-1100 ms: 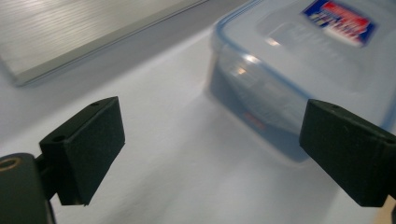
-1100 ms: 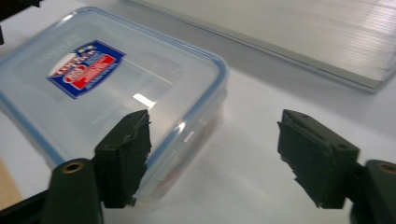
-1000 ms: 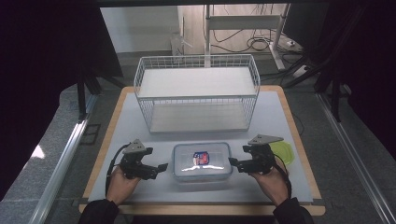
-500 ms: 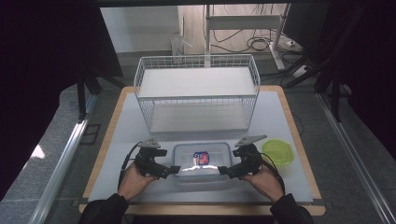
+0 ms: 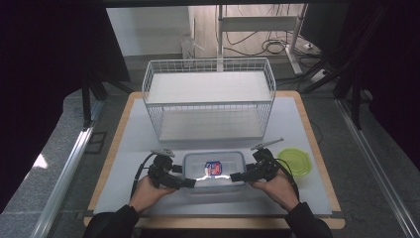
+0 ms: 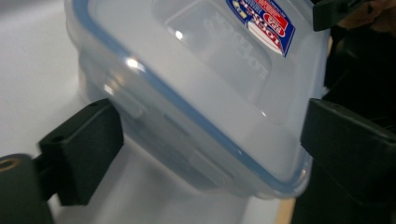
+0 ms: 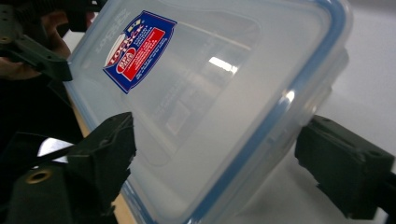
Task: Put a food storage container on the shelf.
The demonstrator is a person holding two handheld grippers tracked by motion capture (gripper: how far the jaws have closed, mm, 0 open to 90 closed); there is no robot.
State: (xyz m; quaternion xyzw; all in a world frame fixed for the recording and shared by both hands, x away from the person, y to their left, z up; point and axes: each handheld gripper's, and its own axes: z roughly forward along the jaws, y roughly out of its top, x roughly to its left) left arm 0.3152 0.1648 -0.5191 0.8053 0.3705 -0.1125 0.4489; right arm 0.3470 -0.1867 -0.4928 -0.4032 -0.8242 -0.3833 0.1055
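White table [image 5: 129, 148], wire rack [image 5: 208, 99] behind: my left jaws [image 5: 190, 183] and right jaws [image 5: 234, 176], lately narrowing, straddle the box [image 5: 214, 168] corners, not visibly gripping

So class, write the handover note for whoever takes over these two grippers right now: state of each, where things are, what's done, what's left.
Left gripper: jaws wide around the clear lidded container's left end, just been closing; firm grip not confirmed.
Right gripper: the same at the right end.
Container: flat on the table, in front of the wire rack; a green lid lies to its right.
Done: both ends straddled.
Left: close on it and lift, probably towards the rack.
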